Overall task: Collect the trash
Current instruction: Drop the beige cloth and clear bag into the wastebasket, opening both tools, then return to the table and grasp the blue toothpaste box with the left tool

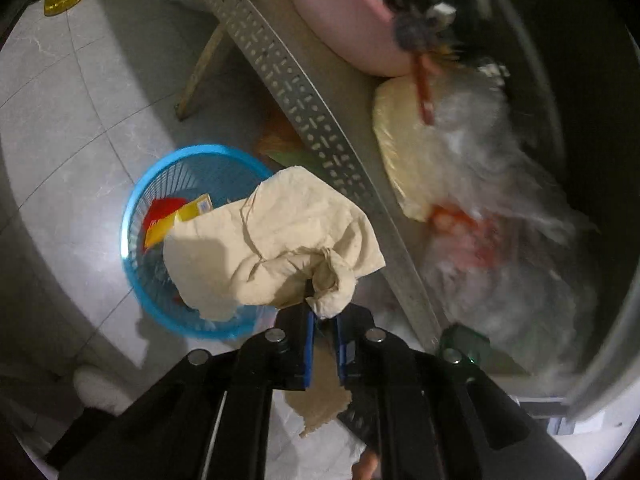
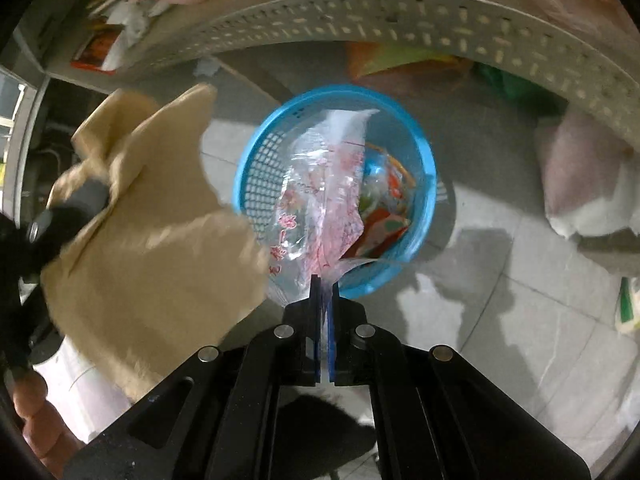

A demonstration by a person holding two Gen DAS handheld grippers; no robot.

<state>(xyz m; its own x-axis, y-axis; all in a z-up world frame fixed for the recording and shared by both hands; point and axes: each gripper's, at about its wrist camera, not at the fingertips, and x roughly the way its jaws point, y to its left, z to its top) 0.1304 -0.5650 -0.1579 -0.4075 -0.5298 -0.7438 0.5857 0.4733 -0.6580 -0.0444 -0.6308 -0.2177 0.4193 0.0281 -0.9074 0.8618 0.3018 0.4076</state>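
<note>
- The blue basket (image 2: 424, 200), round, plastic and pierced with a lattice of slots, stood on the pale tiled floor (image 1: 80, 120); it held red, yellow and orange wrappers (image 2: 394, 212).
- The crumpled beige paper (image 1: 272, 248), soft and creased like a used napkin, hung over the basket's near rim, pinched at one twisted corner by the left tongs (image 1: 323, 320), whose blue-padded fingers were clamped on it.
- The clear plastic bag (image 2: 320, 200), thin, glossy and printed with red lettering, stood up over the basket's mouth, gripped at its gathered bottom edge by the closed right tongs (image 2: 325, 292).
- In the right wrist view the beige paper (image 2: 160, 232) lay left of the basket, blurred, with the left tongs only a dark shape behind it.
- Beyond the basket ran a grey perforated metal rail (image 2: 360, 20), edging a shelf.
- Only the left wrist view showed what the shelf carried: a pink rounded container (image 1: 344, 20) and blurred clear bags (image 1: 480, 184) over something yellow.
- Only the right wrist view showed a pink-and-white sack (image 2: 580, 184) on the floor to the right of the basket.
</note>
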